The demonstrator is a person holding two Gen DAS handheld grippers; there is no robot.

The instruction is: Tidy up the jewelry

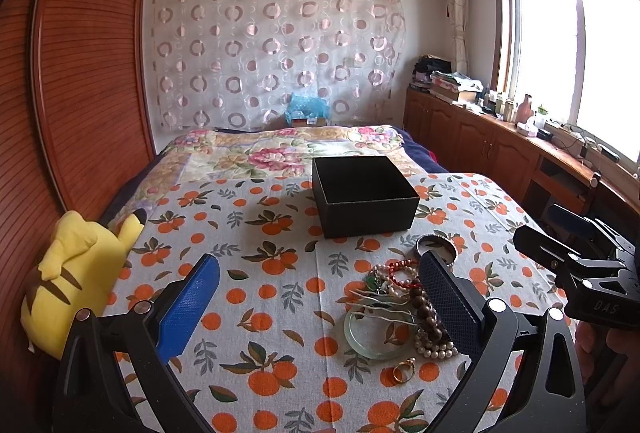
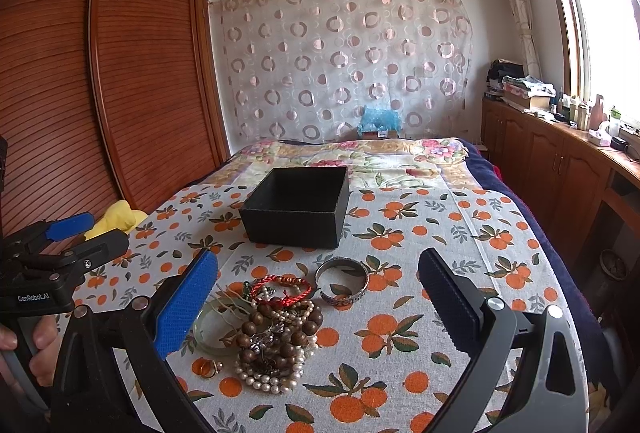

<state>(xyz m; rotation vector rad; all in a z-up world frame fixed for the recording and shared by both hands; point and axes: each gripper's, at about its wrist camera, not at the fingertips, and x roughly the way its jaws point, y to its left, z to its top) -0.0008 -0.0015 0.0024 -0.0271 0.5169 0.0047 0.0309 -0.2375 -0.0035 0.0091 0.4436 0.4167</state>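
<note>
Nothing has yet been placed in the black box (image 2: 298,207), which is seen empty at the far side of the orange-print cloth (image 2: 440,233); the task is judged to be at its start. The jewelry pile (image 2: 272,329) lies near, with a metal bangle (image 2: 342,283) just right of it. The left gripper (image 1: 320,313) and right gripper (image 2: 316,309) are both held wide apart, gripping nothing. One piece must next be singled out from the tangle. "GenRobot.AI" is read on the left gripper, "DAS" on the right gripper.
</note>
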